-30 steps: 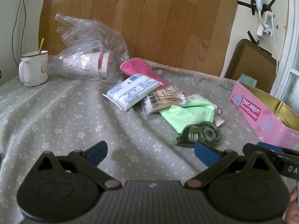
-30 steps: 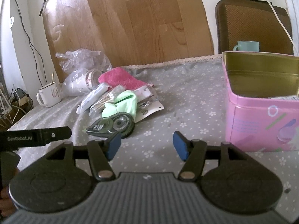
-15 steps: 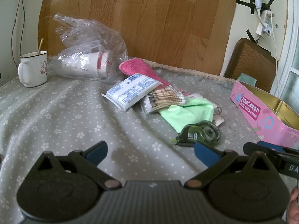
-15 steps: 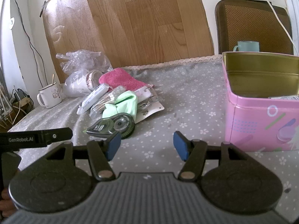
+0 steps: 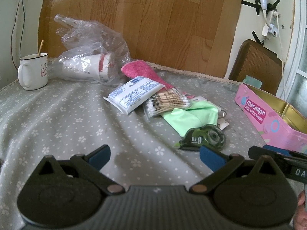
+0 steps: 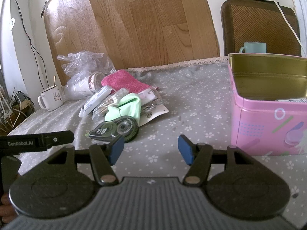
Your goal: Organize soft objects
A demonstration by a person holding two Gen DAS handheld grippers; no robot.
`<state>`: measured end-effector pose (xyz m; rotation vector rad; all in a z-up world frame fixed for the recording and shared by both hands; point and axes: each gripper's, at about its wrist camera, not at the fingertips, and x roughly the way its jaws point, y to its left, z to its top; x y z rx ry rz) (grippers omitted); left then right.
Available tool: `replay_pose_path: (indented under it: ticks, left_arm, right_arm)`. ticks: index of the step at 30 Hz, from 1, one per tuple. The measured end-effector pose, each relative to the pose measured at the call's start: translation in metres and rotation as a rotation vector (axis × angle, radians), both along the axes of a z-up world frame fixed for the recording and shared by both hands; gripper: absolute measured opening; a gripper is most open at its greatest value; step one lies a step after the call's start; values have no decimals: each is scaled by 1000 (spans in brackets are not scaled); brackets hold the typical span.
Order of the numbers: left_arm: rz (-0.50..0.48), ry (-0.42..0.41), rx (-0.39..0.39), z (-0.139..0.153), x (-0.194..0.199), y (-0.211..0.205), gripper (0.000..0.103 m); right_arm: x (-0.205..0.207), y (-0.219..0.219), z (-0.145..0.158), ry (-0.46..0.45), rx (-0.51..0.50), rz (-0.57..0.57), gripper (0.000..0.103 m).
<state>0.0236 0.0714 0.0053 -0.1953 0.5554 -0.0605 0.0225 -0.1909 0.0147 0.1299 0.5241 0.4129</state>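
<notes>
On the grey flowered tablecloth (image 5: 57, 118), the soft things lie in a small heap near the middle: a pink towel (image 5: 142, 71) at the back and a light green cloth (image 5: 191, 115) in front, with a white packet (image 5: 134, 94) and a cotton swab bag (image 5: 167, 101) resting across them and a correction tape dispenser (image 5: 203, 138) just in front. An open pink tin (image 6: 268, 103) stands well apart on the right. Nearer the cameras, the left gripper (image 5: 154, 154) has its fingers spread wide and the right gripper (image 6: 150, 149) is moderately spread, both holding nothing.

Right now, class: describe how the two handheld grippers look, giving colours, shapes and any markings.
Both match: the left gripper and right gripper have black linkage arms on round black housings, a ribbed grey body and blue pads. A black side bar on the left gripper reads "GenRobot.AI".
</notes>
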Motion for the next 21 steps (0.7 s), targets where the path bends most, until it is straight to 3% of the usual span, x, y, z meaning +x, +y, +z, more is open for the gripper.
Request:
replay_pose_path:
  ticks: [5, 10, 15, 21]
  left_arm:
    - [0, -1, -3, 0, 0, 0, 103]
    - [24, -13, -51, 2, -1, 6, 103]
    - [48, 1, -122, 1, 3, 18, 103]
    - [42, -14, -115, 1, 2, 18, 103]
  right_arm:
    - [3, 9, 1, 16, -42, 54, 65]
    - [12, 30, 4, -22, -155, 134, 65]
    - [29, 58, 8, -85, -273, 202, 78]
    - [51, 81, -1, -32, -316, 283, 79]
